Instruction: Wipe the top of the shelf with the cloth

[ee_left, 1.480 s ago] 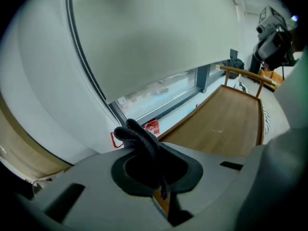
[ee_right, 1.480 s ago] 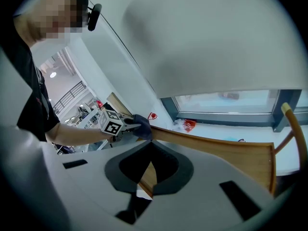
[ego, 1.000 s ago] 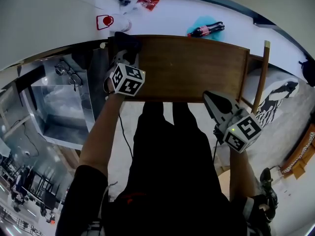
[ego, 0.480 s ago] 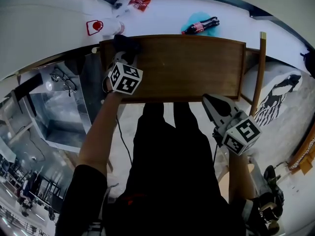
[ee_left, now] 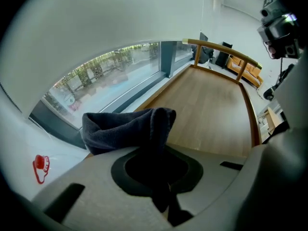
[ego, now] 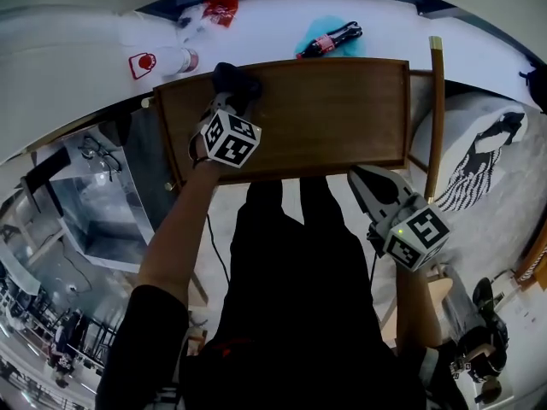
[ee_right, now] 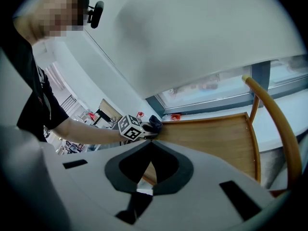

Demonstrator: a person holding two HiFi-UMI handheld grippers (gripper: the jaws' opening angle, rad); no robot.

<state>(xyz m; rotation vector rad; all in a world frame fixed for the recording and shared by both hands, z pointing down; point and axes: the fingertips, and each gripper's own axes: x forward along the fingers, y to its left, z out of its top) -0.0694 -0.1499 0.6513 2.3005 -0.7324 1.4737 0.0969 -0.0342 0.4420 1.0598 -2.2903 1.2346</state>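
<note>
The brown wooden shelf top (ego: 333, 114) lies in front of me in the head view. My left gripper (ego: 224, 101) is over its back left part, shut on a dark cloth (ego: 236, 79) that rests bunched on the wood. In the left gripper view the cloth (ee_left: 125, 129) is pinched between the jaws, with the shelf top (ee_left: 216, 105) stretching beyond. My right gripper (ego: 364, 178) hangs off the shelf's front edge at the right, shut and holding nothing. The right gripper view shows its closed jaws (ee_right: 147, 172), the shelf (ee_right: 211, 134) and the cloth (ee_right: 154, 124).
Behind the shelf on a white ledge lie a cola bottle (ego: 329, 39), a white bottle with a red label (ego: 162, 61) and a red packet (ego: 220, 8). A curved wooden rail (ego: 436, 101) borders the shelf's right. A metal cart (ego: 102, 203) stands left.
My left gripper has slid the cloth rightward from the shelf's back left corner. The right gripper has stayed near the front right edge.
</note>
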